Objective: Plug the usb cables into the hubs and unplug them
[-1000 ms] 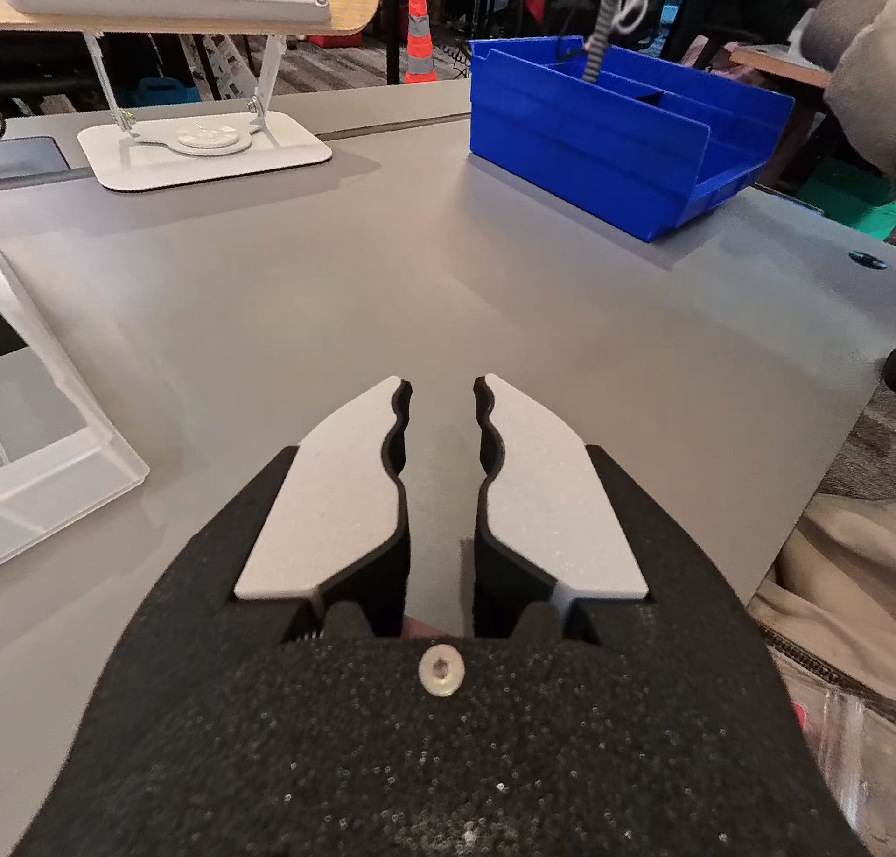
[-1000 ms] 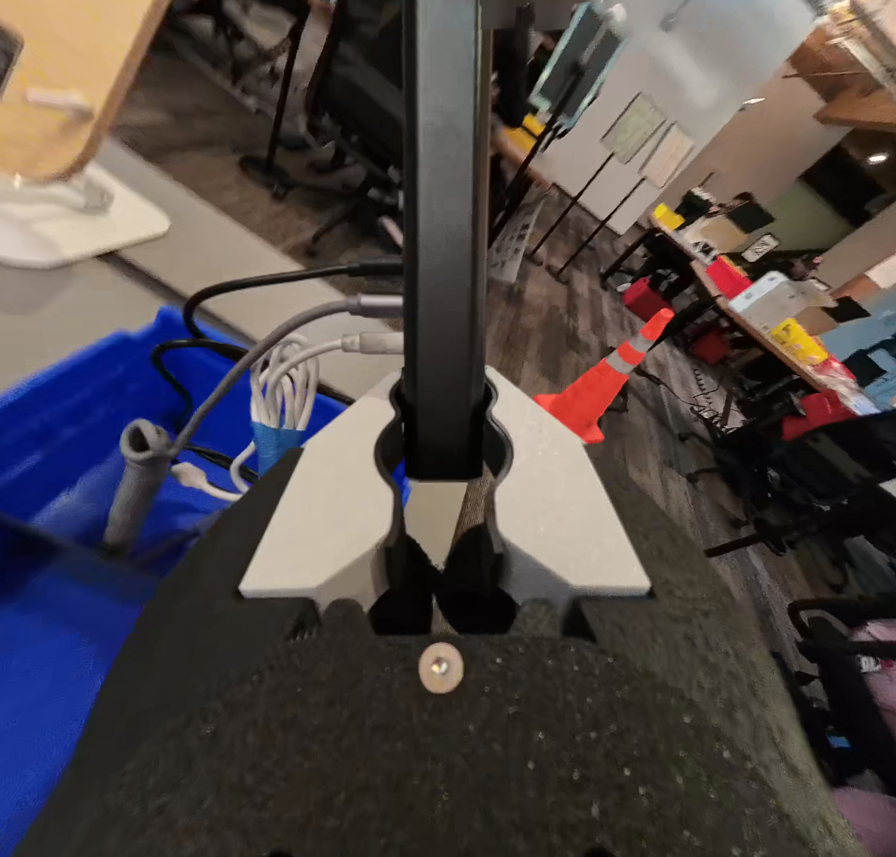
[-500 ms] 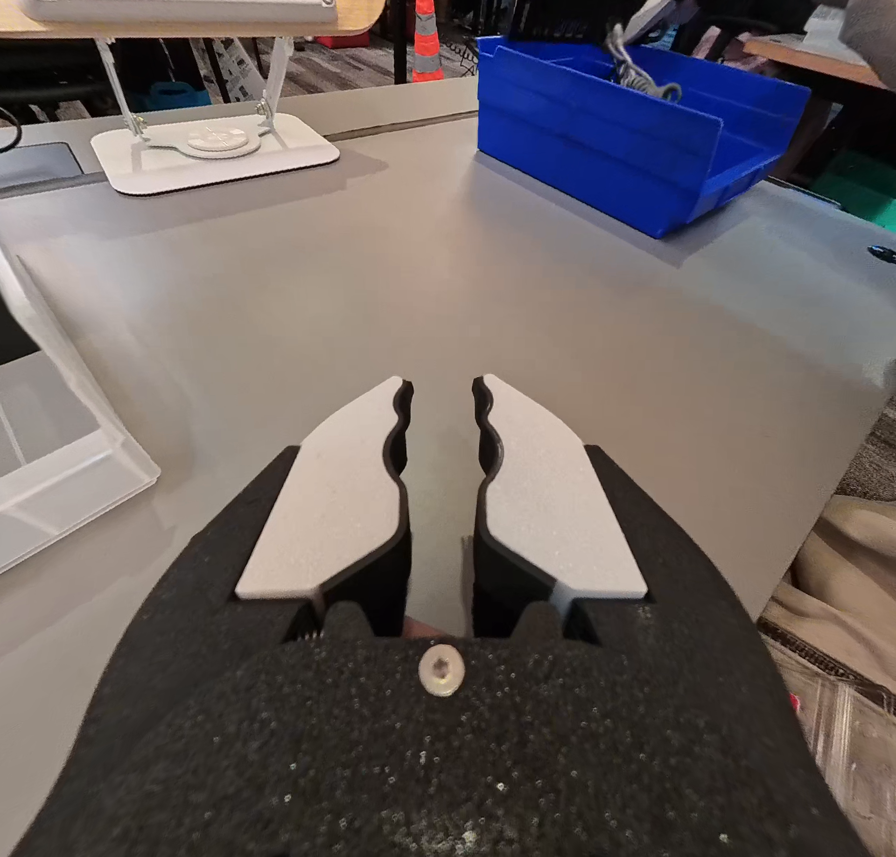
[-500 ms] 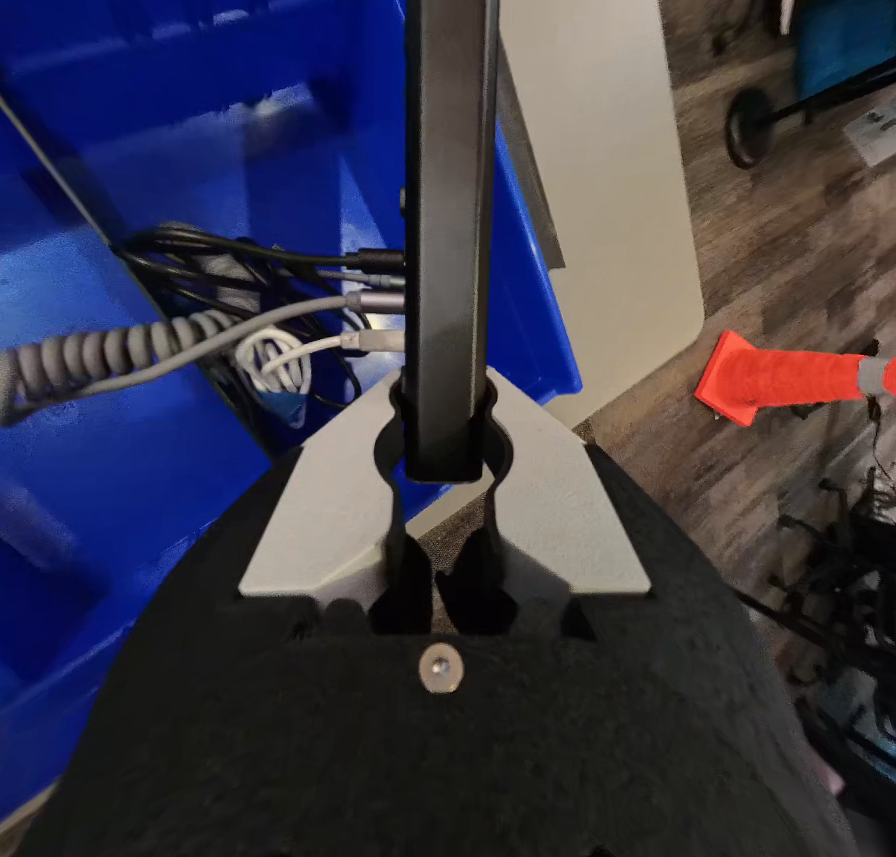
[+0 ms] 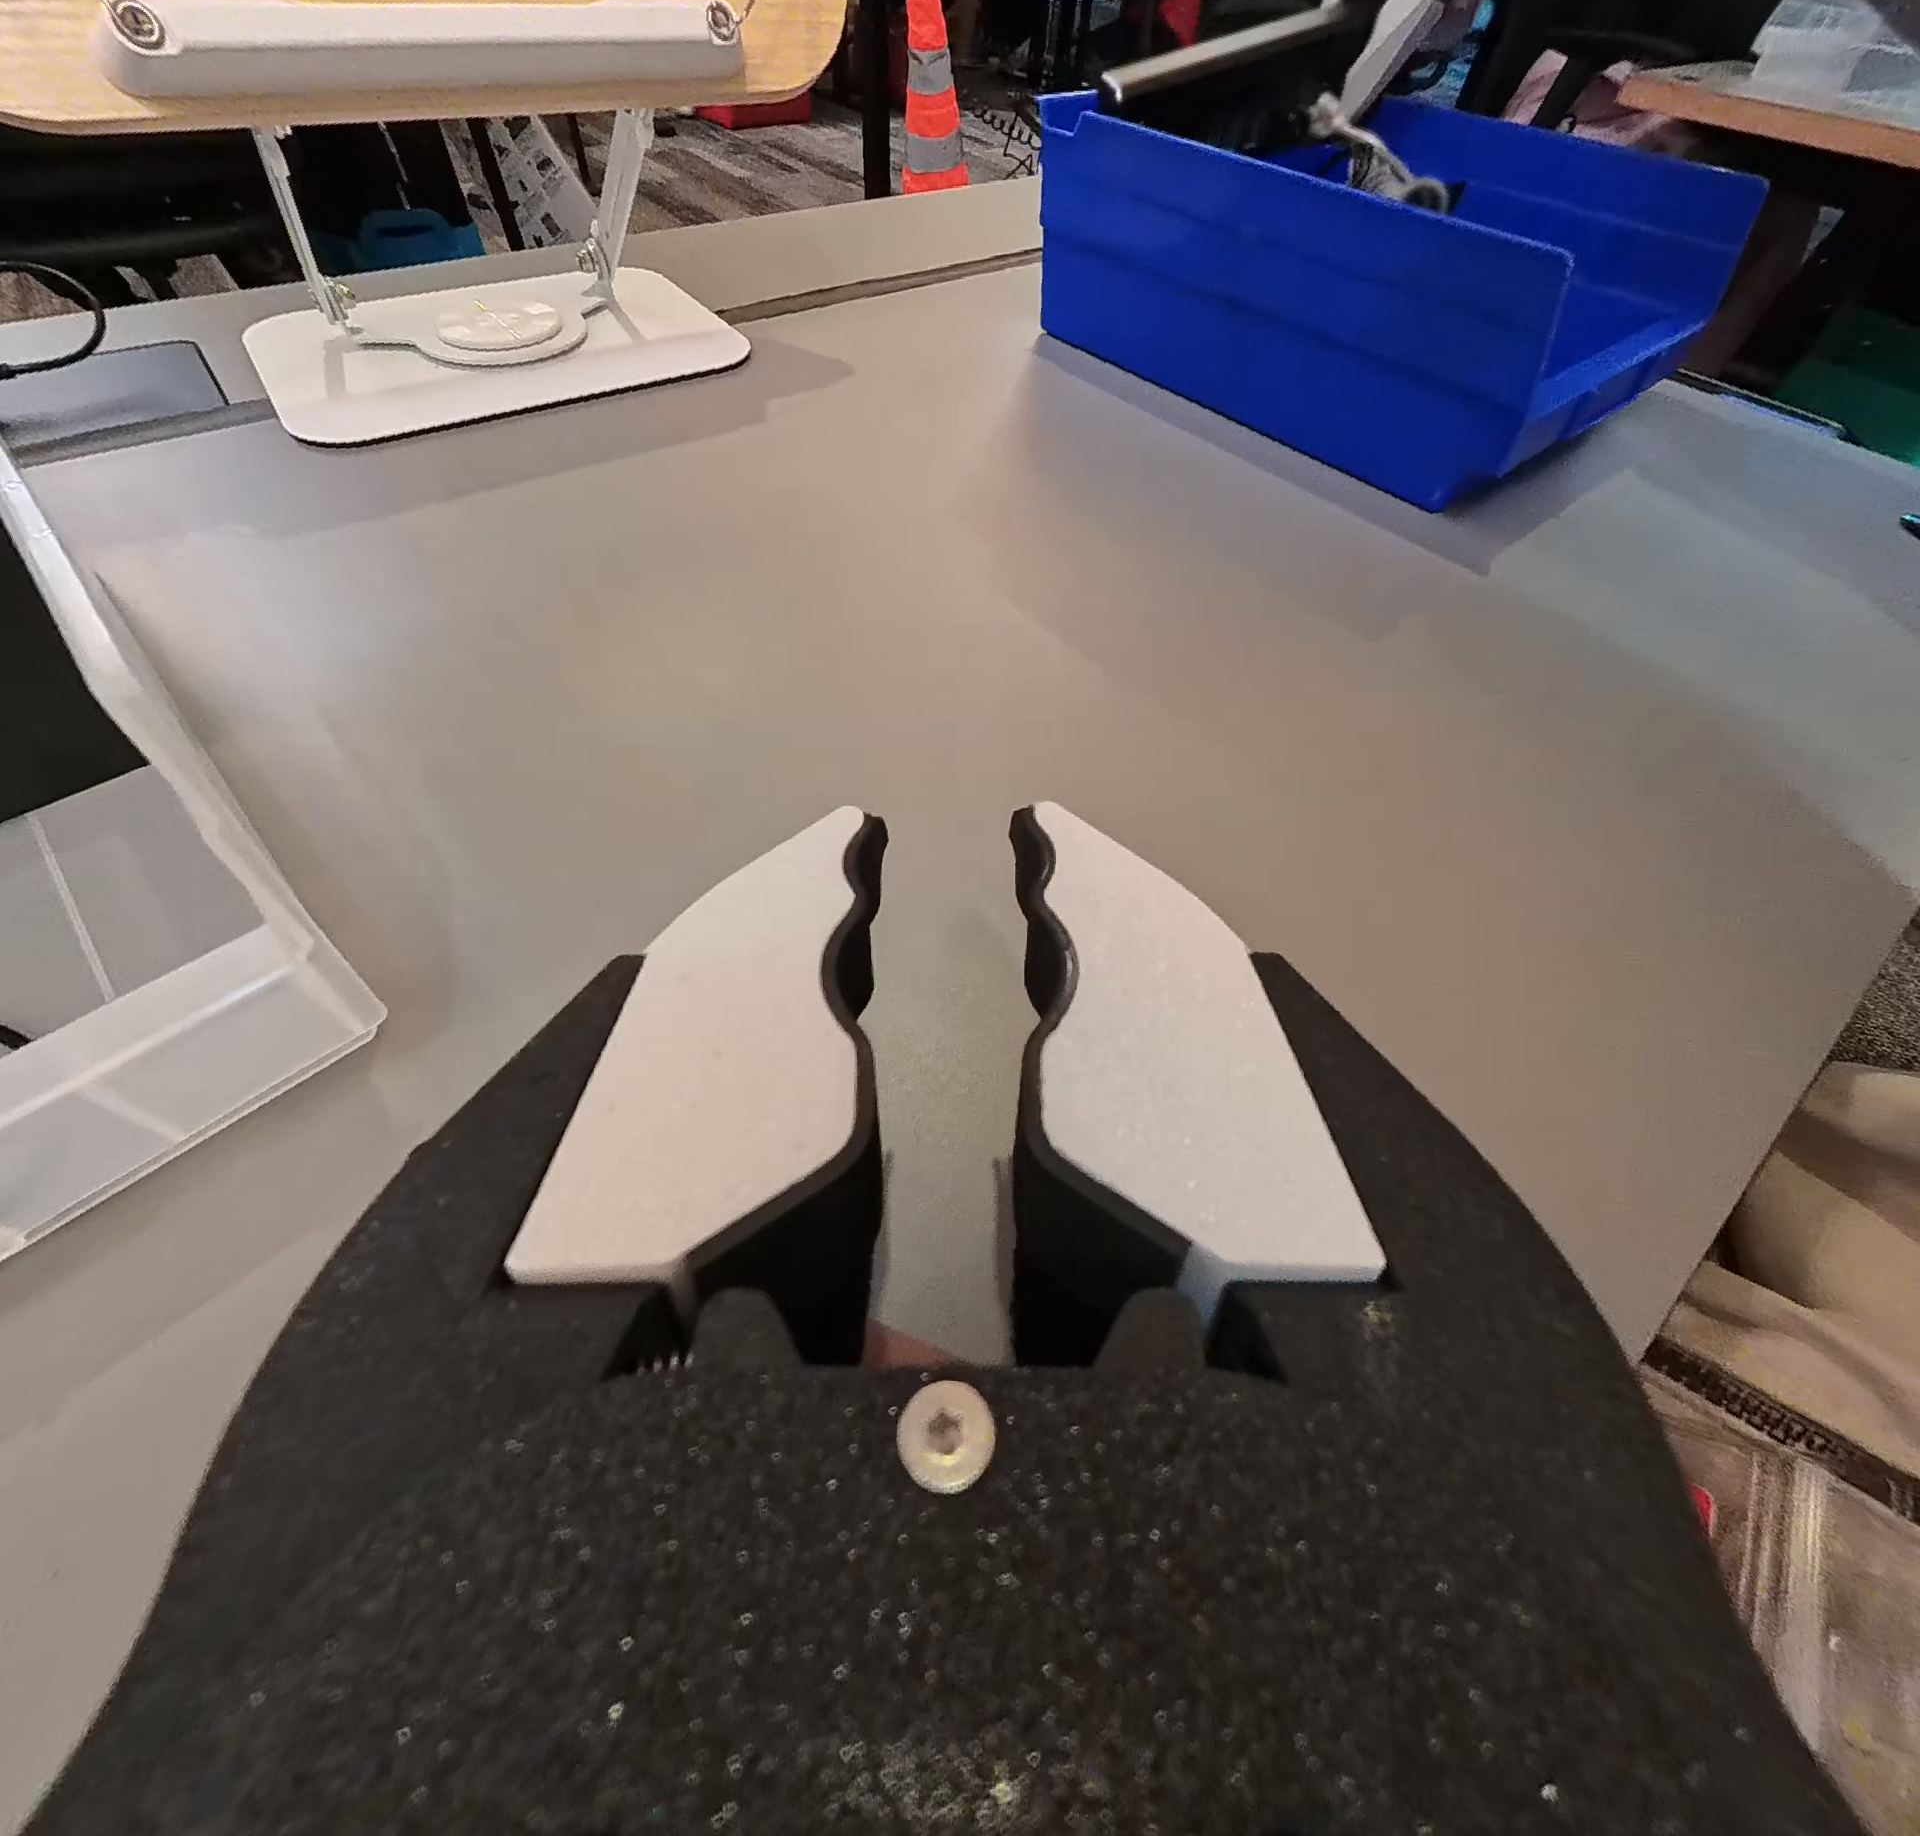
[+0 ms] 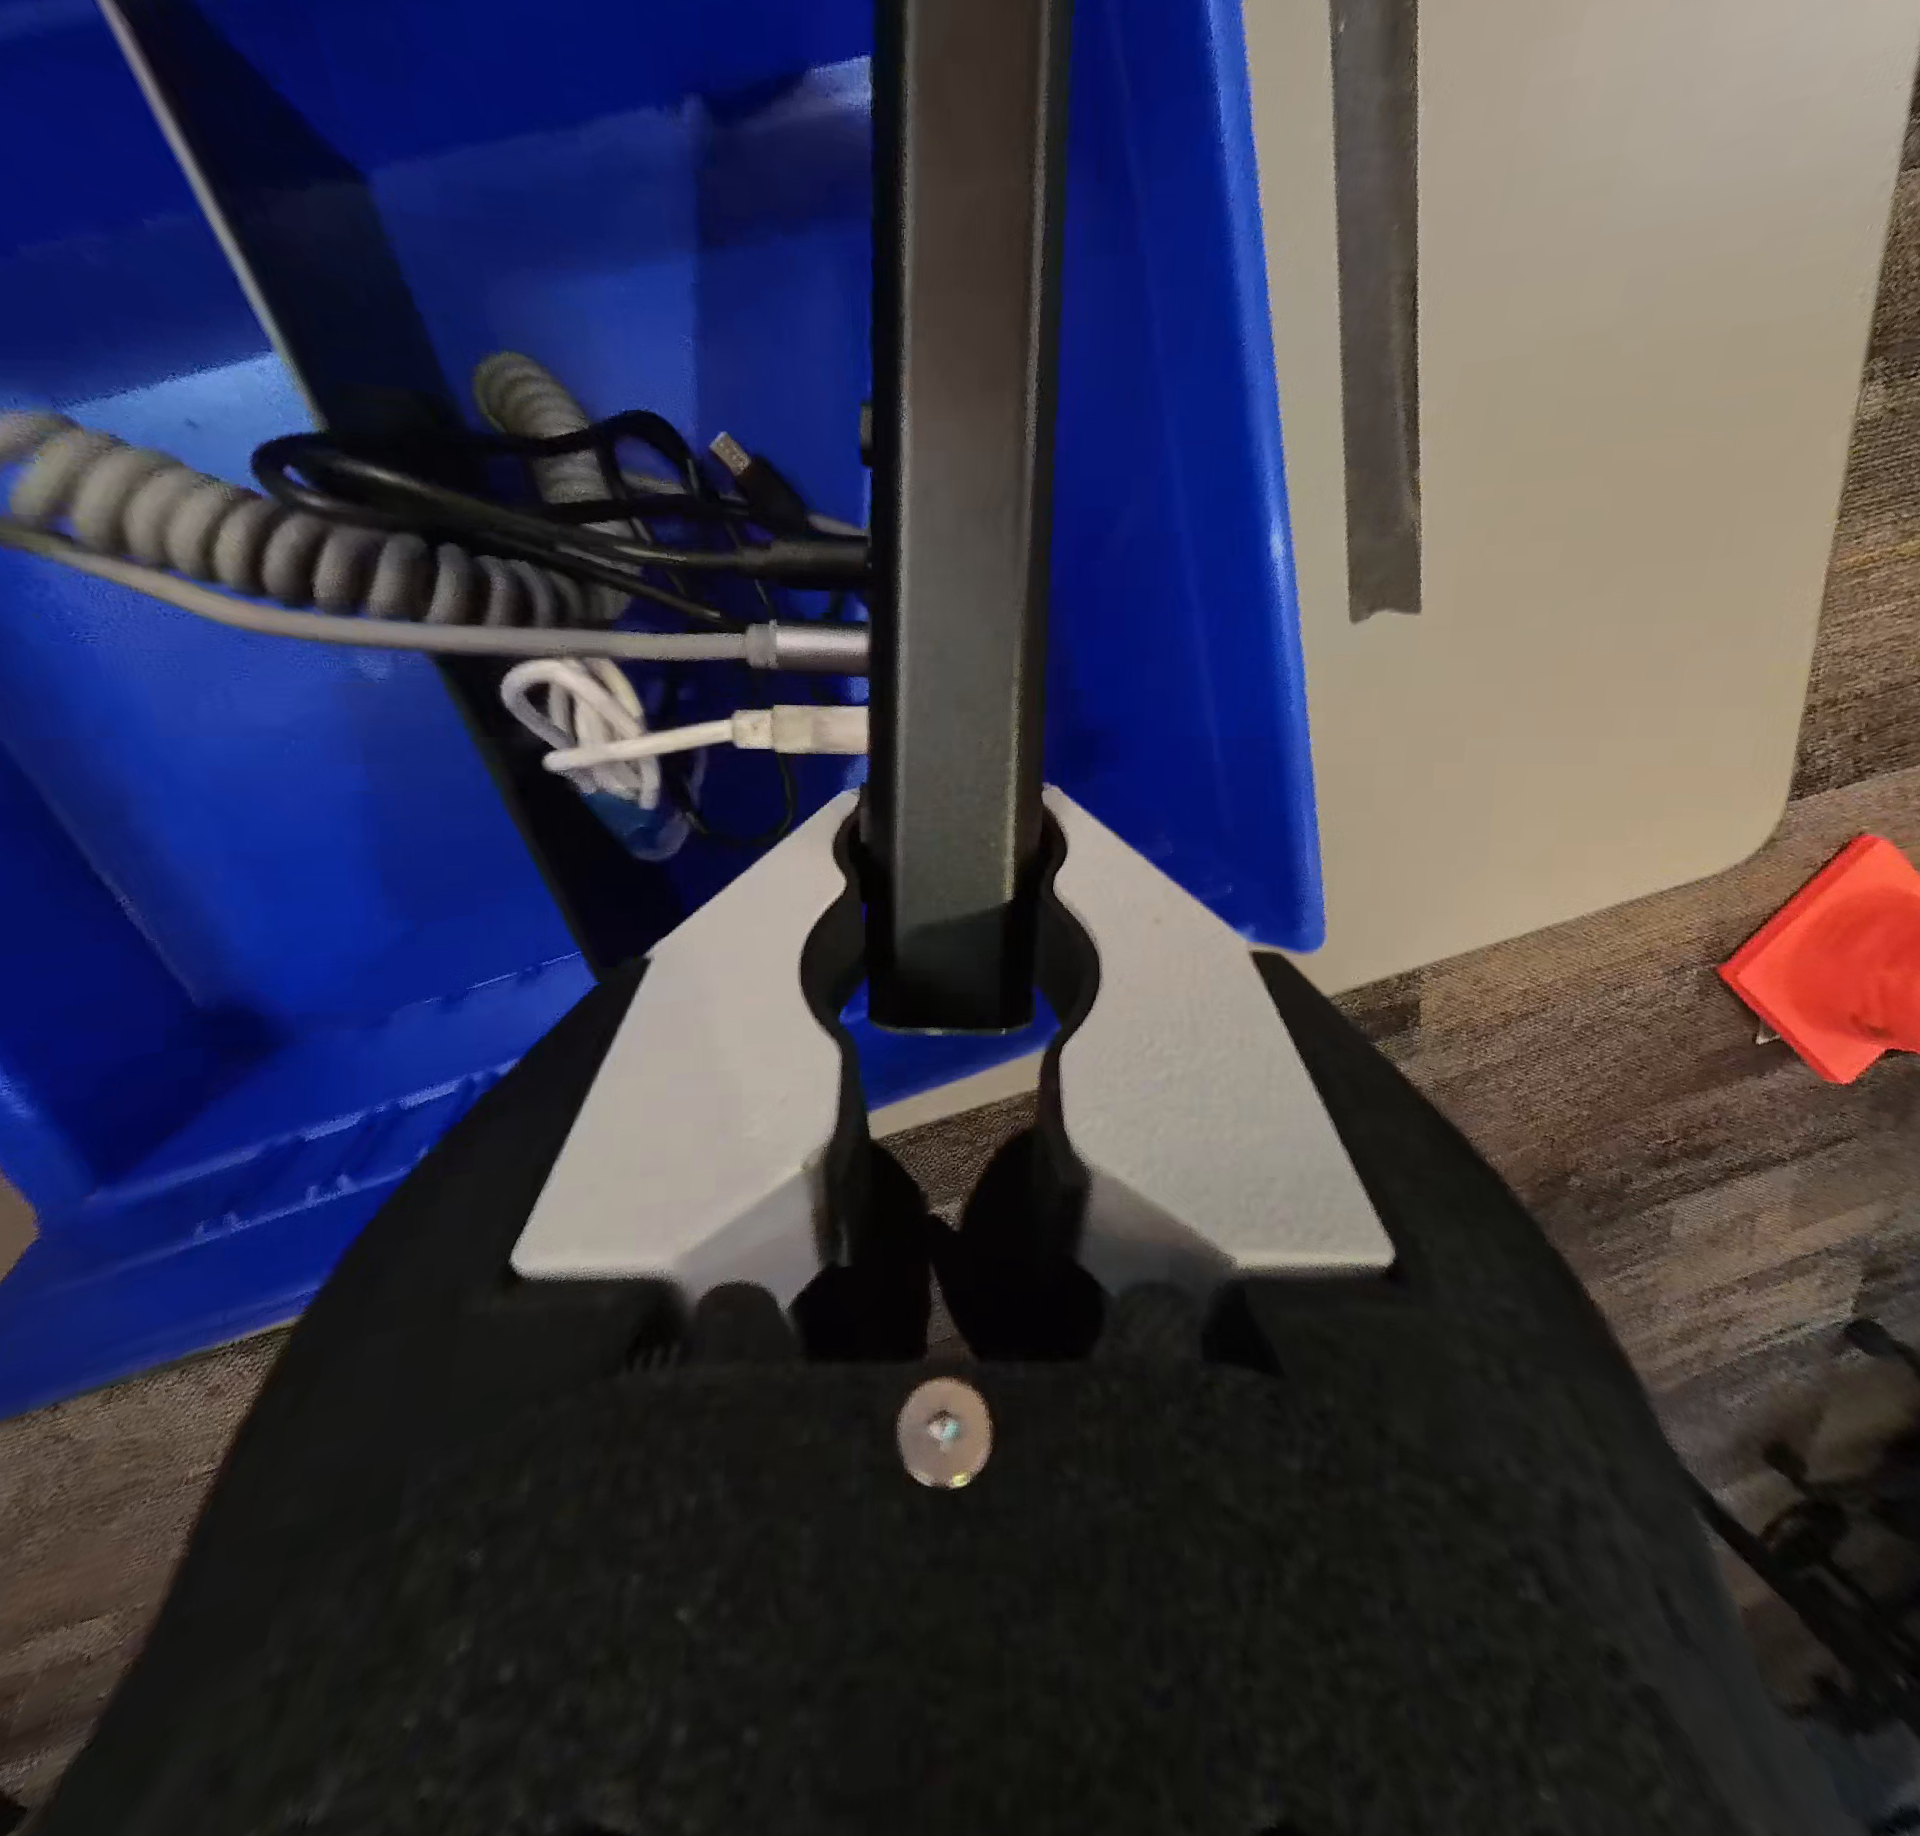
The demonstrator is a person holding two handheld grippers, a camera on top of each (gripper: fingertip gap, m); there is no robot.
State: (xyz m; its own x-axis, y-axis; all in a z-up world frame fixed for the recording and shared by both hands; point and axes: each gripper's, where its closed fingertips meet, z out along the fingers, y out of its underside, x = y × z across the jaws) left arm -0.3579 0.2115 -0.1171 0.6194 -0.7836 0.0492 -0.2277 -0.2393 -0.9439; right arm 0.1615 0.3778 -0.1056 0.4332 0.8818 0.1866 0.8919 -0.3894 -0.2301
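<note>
Right gripper (image 6: 951, 913) clamped on dark hub (image 6: 961, 436); three cables (image 6: 665, 643) plugged at its 9 o'clock, over blue bin (image 6: 416, 228). Left gripper (image 5: 948, 841) slightly parted, empty, above grey table (image 5: 935, 591); bin at 1 o'clock.

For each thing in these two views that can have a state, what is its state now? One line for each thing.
left claw: open, empty, above the table
right claw: shut on the USB hub
USB hub: held over the blue bin
white cable: plugged into the hub
grey coiled cable: plugged in
black cable: plugged in
blue bin: on the table, cables inside
</note>
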